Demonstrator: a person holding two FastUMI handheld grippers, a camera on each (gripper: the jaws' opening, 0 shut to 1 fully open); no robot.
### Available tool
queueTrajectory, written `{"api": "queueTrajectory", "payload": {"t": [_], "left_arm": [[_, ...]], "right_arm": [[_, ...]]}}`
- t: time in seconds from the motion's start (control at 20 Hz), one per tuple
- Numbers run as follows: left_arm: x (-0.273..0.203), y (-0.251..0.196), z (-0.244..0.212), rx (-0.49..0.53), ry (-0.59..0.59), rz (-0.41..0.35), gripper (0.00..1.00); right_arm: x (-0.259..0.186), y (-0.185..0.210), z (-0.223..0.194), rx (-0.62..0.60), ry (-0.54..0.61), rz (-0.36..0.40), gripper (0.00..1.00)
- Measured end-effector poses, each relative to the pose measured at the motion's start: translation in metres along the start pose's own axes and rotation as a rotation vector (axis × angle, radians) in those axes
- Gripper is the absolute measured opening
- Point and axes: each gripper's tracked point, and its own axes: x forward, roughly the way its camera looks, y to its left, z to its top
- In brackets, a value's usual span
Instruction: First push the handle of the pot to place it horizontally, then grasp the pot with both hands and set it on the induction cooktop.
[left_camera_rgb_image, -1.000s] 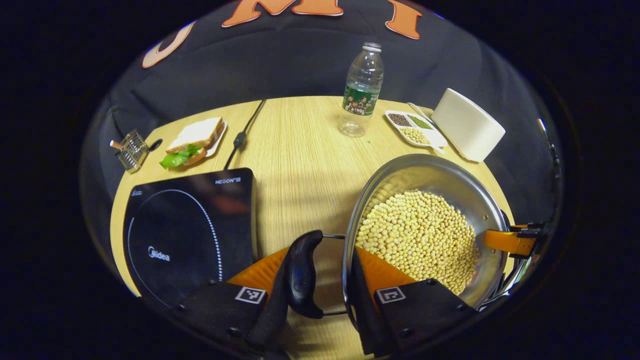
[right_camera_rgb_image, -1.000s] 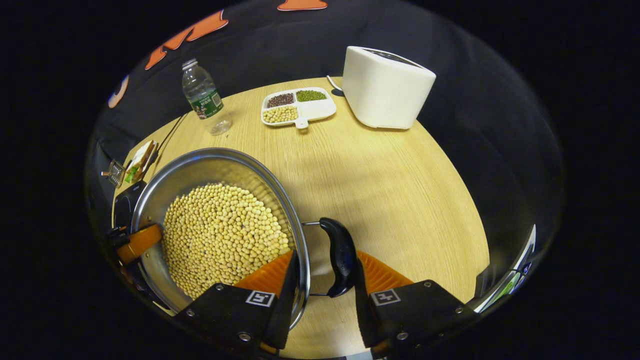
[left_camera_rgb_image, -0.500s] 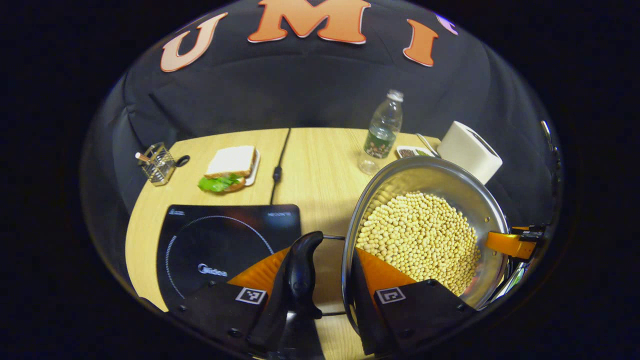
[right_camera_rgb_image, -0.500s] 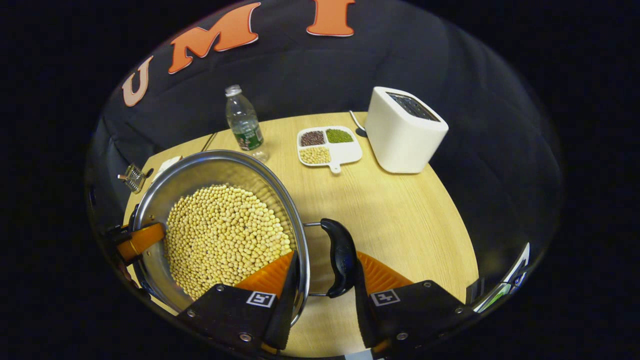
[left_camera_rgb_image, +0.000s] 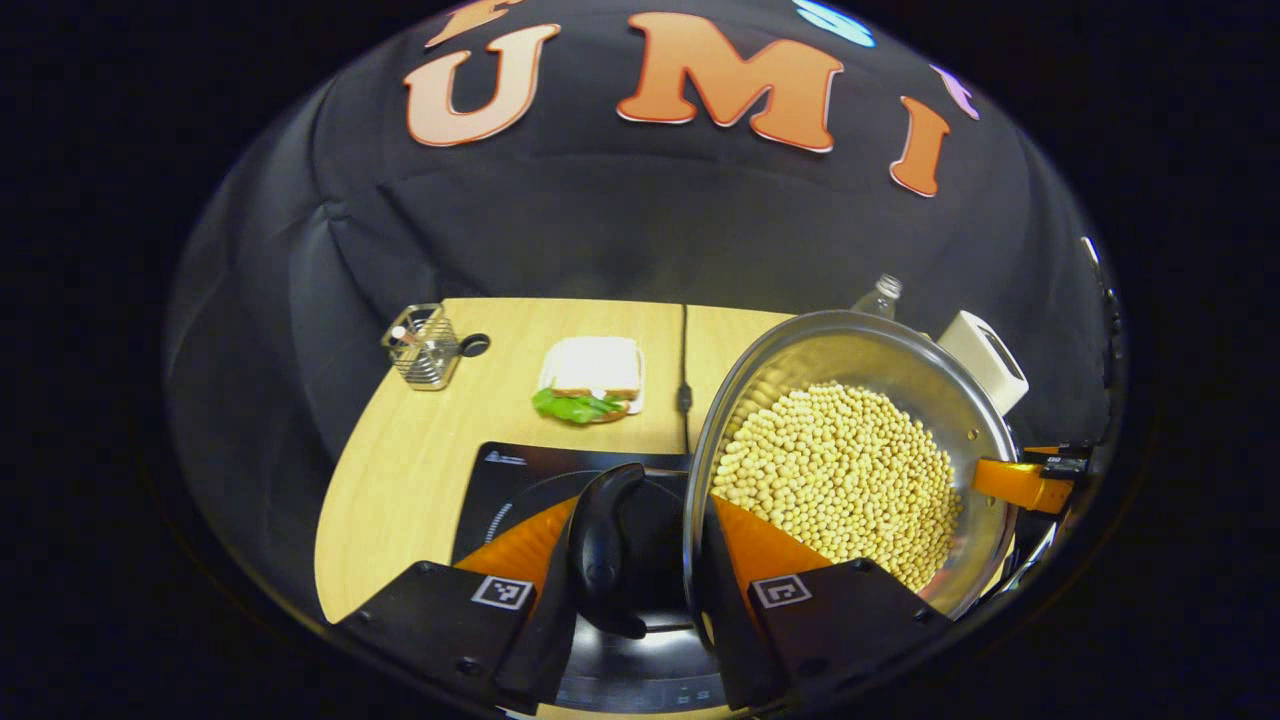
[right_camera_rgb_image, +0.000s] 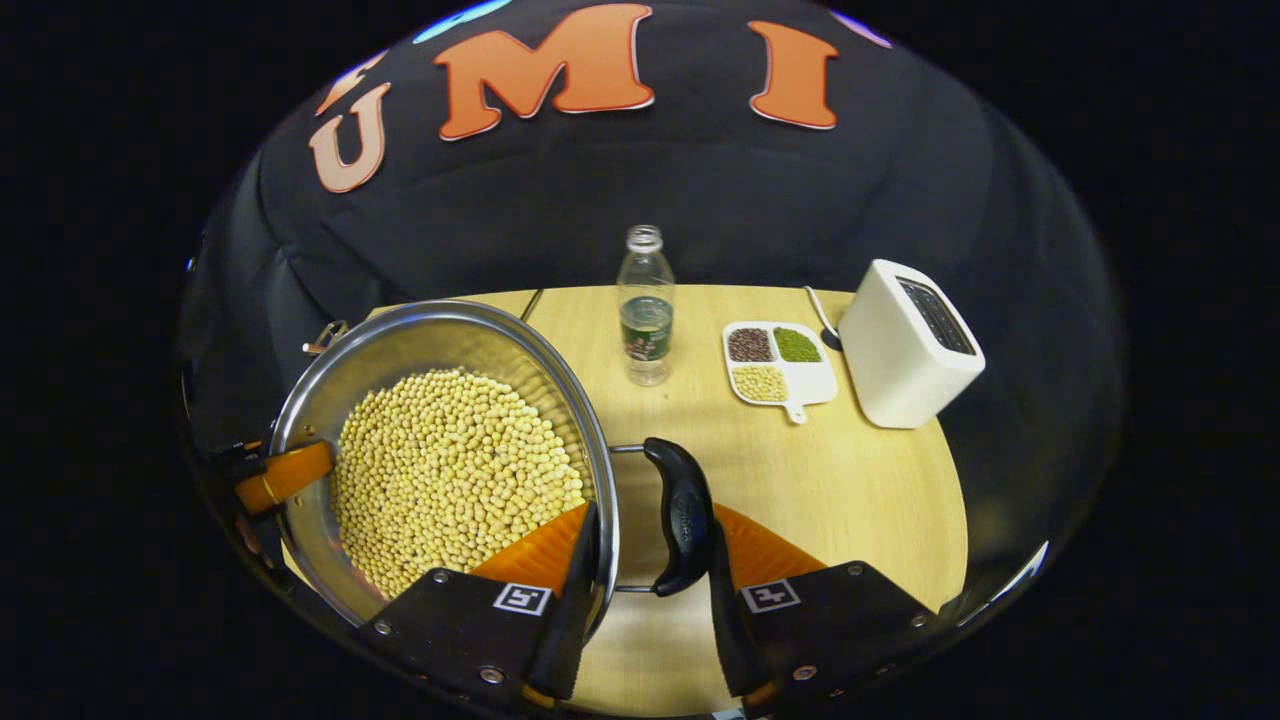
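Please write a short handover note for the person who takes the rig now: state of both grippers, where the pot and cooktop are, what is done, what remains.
Left gripper: jaws shut on the pot's left handle.
Right gripper: jaws shut on the right handle.
Pot, full of soybeans, is held up off the table, its left side over the induction cooktop.
Done: handles horizontal, both grasped, pot lifted.
Left: centre the pot over the cooktop, lower it, release both handles.

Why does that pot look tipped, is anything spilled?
Nothing has spilled. The pot of beans is simply held by its handles, one per hand-held gripper, left and right. No beans lie on the table.
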Motion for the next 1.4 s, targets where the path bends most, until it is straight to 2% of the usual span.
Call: {"api": "queueTrajectory", "payload": {"t": [0.15,0.35,0.6,0.85,0.9,1.0,1.05,1.4], "left_arm": [[-0.009,0.036,0.008,-0.036,0.003,0.041,0.64],[-0.028,0.066,0.007,-0.074,0.012,0.082,0.64],[-0.039,0.087,0.004,-0.095,0.026,0.105,0.65],[0.010,0.092,-0.004,-0.115,0.064,0.089,0.65],[0.023,0.095,-0.009,-0.118,0.069,0.084,0.65],[0.043,0.097,-0.010,-0.114,0.077,0.075,0.65],[0.049,0.097,-0.003,-0.113,0.081,0.071,0.65],[0.047,0.097,0.005,-0.124,0.128,0.050,0.65]], "right_arm": [[0.005,0.040,0.009,-0.044,0.005,0.034,0.55],[0.040,0.064,0.010,-0.089,0.016,0.068,0.54],[0.070,0.059,0.015,-0.108,0.034,0.086,0.55],[0.058,0.061,0.049,-0.111,0.066,0.066,0.55],[0.057,0.064,0.051,-0.110,0.070,0.061,0.51],[0.054,0.066,0.052,-0.103,0.079,0.052,0.51],[0.054,0.065,0.053,-0.097,0.084,0.048,0.55],[0.051,0.068,0.065,-0.086,0.114,0.026,0.55]]}}
